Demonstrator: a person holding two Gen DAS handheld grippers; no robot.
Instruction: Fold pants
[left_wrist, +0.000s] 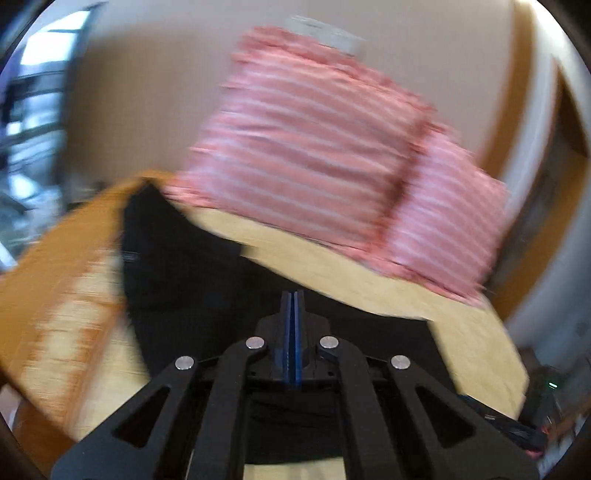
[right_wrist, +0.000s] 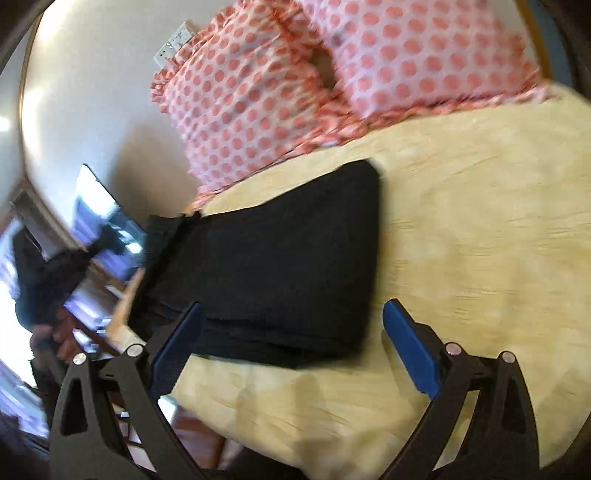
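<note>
Here, folded black pants (right_wrist: 280, 266) on the pale yellow bedspread (right_wrist: 461, 258) just before two pink pillows (right_wrist: 258, 96) against a cream wall (right_wrist: 92, 92); left gripper (left_wrist: 292, 295) pressed closed and empty, right gripper (right_wrist: 291, 314) spread wide, empty.

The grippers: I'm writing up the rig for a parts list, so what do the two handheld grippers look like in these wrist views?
Both share one design. The left gripper and right gripper have matte black linkage arms with triangular cut-outs, joined by round silver pivot pins. Their fingers carry flat blue pads. No cables, markings, hands or sleeves can be made out.
</note>
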